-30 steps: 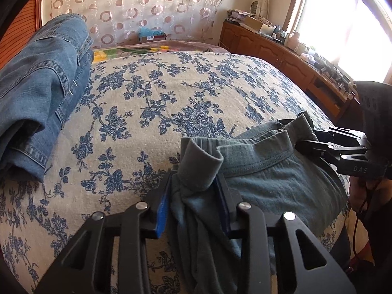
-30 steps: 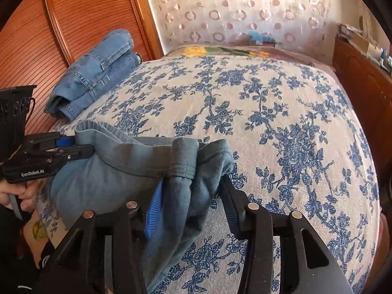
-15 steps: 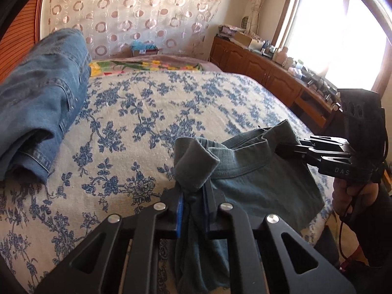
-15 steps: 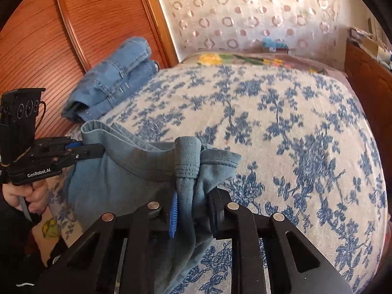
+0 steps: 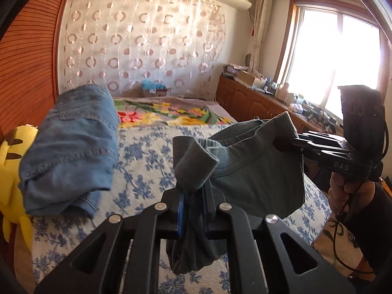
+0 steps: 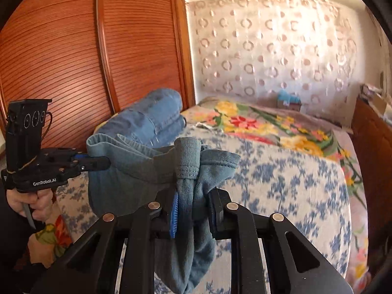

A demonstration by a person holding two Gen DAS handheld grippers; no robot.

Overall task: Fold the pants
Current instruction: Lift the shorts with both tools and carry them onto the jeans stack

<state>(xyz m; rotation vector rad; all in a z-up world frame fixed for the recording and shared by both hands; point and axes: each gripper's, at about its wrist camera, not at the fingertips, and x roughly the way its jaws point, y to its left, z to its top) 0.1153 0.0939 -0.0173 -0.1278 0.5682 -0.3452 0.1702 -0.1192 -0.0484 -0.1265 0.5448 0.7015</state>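
Note:
Grey-blue pants [image 5: 247, 171] hang by the waistband between my two grippers, lifted above the bed. My left gripper [image 5: 193, 196] is shut on one end of the waistband; it also shows in the right wrist view [image 6: 98, 163]. My right gripper [image 6: 192, 201] is shut on the other end of the pants [image 6: 137, 171]; it also shows in the left wrist view [image 5: 281, 144]. The legs hang down below the frames, hidden by the gripper bodies.
Folded blue jeans [image 5: 71, 152] lie at the bed's left side, also in the right wrist view [image 6: 152, 120]. The bed [image 5: 147, 161] has a blue floral cover. A yellow plush toy [image 5: 9, 171] sits at left. A wooden wardrobe [image 6: 73, 61] and a cluttered sideboard [image 5: 257, 98] flank the bed.
Both grippers closed on the waistband, then rose and tilted up, lifting the pants off the bed; more of the wall and window now shows.

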